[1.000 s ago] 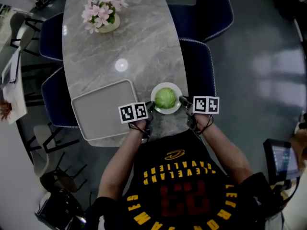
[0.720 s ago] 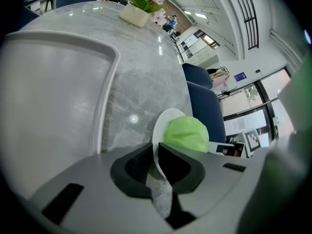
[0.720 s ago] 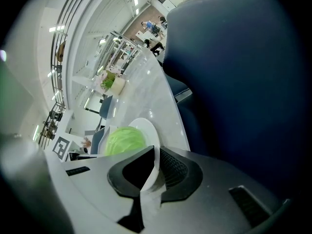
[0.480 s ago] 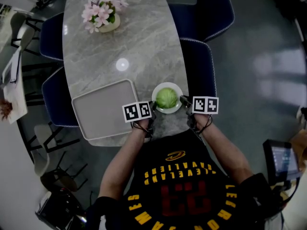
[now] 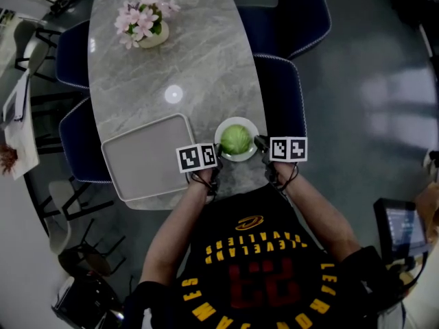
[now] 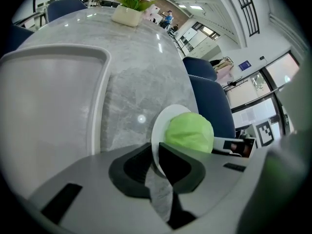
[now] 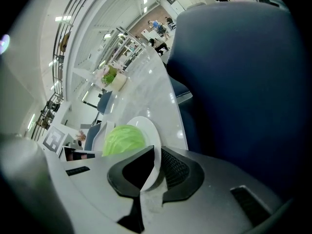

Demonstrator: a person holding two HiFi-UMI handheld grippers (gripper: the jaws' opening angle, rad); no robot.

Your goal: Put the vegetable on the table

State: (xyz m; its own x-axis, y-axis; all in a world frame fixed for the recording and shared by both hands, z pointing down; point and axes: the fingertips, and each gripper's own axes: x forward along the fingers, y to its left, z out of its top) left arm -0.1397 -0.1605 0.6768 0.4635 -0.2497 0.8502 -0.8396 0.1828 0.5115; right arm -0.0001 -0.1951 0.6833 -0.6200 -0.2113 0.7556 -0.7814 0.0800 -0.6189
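A round green cabbage sits on a small white plate at the near right edge of the marble table. My left gripper is shut on the plate's left rim. My right gripper is shut on its right rim. In the left gripper view the jaws of the left gripper pinch the plate, with the cabbage just beyond. The right gripper view shows the right gripper clamping the plate beside the cabbage. Whether the plate rests on the table I cannot tell.
A grey tray lies on the table just left of the plate. A pot of pink flowers stands at the far end. Blue chairs line the right side and another chair the left.
Hardly anything has moved. The left gripper's marker cube has crept slightly right, toward the plate. The plate and cabbage stay in the same spot, held by both grippers.
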